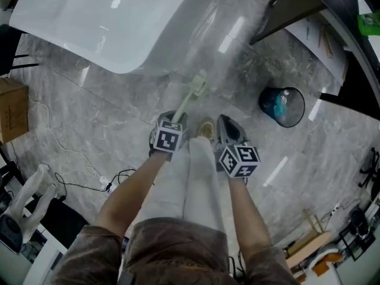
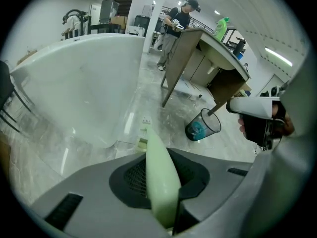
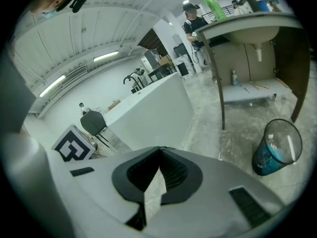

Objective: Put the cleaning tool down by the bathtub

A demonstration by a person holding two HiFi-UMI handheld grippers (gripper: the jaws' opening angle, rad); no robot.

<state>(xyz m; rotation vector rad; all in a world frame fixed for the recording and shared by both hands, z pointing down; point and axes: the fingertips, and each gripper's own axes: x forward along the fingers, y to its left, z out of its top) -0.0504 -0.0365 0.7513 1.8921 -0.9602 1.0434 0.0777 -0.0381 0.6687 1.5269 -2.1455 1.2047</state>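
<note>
- Grey marble floor [image 1: 89, 117] fills the head view, with the white bathtub [image 1: 101, 16] in the upper left and a mesh waste bin [image 1: 282, 106] with a blue liner at centre right.
- Just left of frame centre, the left gripper [image 1: 175, 119] has its jaws drawn narrow onto the pale green handle of the cleaning tool [image 1: 191, 95].
- In the left gripper view the handle rises from bottom centre between the dark pads [image 2: 129, 175], pressed on both sides.
- The tool's brush head juts past the fingertips toward the bathtub's rounded end and is near it; whether it touches the floor cannot be told.
- Just right of centre, the right gripper [image 1: 227, 123] has its fingertips meeting with nothing between them.
</note>
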